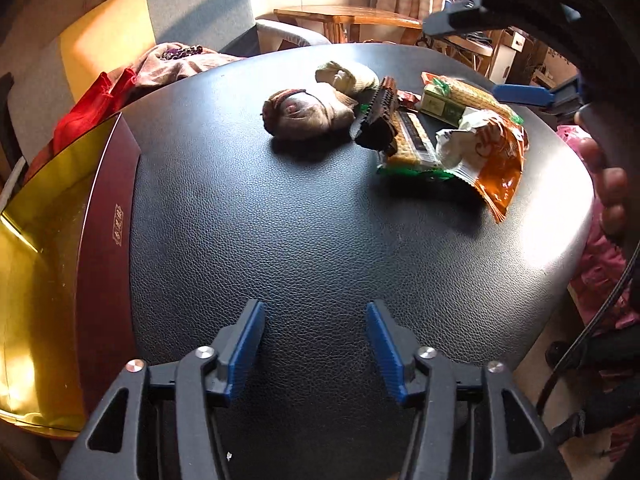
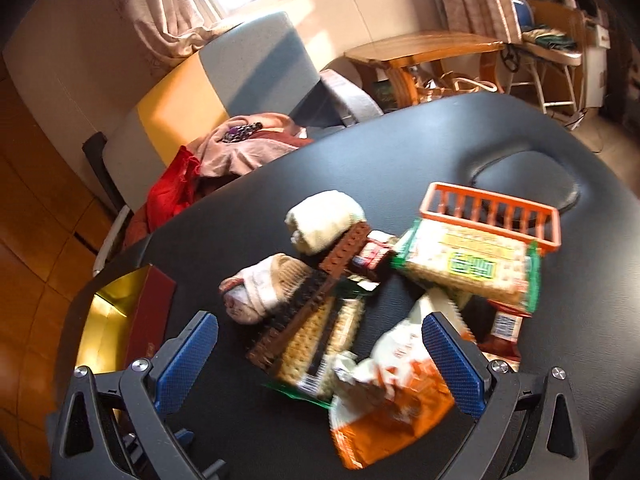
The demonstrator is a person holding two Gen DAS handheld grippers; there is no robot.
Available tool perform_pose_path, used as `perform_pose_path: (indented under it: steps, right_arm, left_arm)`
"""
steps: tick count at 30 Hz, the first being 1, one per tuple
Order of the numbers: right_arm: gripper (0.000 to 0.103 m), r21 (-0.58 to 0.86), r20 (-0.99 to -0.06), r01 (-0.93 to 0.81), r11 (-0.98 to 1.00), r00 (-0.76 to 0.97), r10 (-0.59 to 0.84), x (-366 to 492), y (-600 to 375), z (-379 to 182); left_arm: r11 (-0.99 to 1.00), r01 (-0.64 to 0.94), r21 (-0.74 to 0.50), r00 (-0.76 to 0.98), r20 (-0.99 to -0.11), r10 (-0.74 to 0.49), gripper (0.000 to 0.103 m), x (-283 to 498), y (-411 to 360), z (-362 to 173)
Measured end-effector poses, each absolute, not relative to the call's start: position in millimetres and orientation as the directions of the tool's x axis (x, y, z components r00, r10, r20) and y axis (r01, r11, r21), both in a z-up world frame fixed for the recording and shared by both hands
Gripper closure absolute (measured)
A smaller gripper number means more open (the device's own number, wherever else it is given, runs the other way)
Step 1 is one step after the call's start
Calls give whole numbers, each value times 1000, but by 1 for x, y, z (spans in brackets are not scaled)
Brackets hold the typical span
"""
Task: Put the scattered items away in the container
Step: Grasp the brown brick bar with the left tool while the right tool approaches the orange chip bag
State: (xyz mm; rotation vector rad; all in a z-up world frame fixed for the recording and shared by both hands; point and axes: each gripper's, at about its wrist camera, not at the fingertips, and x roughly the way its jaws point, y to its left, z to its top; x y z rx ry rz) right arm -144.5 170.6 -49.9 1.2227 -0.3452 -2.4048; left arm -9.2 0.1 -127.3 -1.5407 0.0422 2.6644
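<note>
On the black leather-textured table (image 1: 320, 220), the scattered items lie in one loose heap toward the far side. The left gripper (image 1: 316, 344) hangs low over bare tabletop, well short of the heap, its blue-padded fingers (image 1: 246, 344) spread apart with nothing between them. Just to its left, at the table's edge, stands the dark red box with a gold lining (image 1: 60, 240), open at the top.

The right gripper (image 2: 320, 356) is tipped down over the near end of the heap, its jaws wide apart and empty; in the left wrist view its blue fingers (image 1: 524, 94) show above the heap's far right side, with part of the person's right hand (image 1: 608, 188) at the frame edge. Directly below and between its fingers lies an orange and white crinkled snack bag (image 2: 384, 400), overlapping a clear packet of pale crackers (image 2: 320, 344). A long dark brown studded brick piece (image 2: 304, 304) lies slantwise across that packet, touching a rolled pinkish-brown sock (image 2: 260, 288). Beyond them sit a rolled cream sock (image 2: 324, 220) and a second, larger cracker packet with green edges (image 2: 468, 264), which leans against a small orange plastic slatted basket (image 2: 492, 208). Small red wrapped sweets (image 2: 504, 328) lie beside the right finger.

A grey and yellow armchair (image 2: 224, 88) piled with pink and red cloth (image 2: 240, 148) stands behind the table.
</note>
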Motion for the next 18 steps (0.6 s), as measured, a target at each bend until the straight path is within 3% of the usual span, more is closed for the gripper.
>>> perform_pose_path:
  steps: [6,12,18]
  right_arm:
    - [0,438,-710,281,-854,-475,-520,-146,158,-71]
    - [0,362,-744,250,-898,-503,-440,-131,179,-72]
    - [0,410,-697,205,-889,-558,-450,-108,217,-60]
  left_arm:
    - [-997,-68,-22,-496,-867,53,42,-9,-3,-131]
    - [-998,-63,-26,-498,-865,54,42,-11,-4,-130]
    - [-998,-42,-40,-489,-871,55,40,-15,-2,-130]
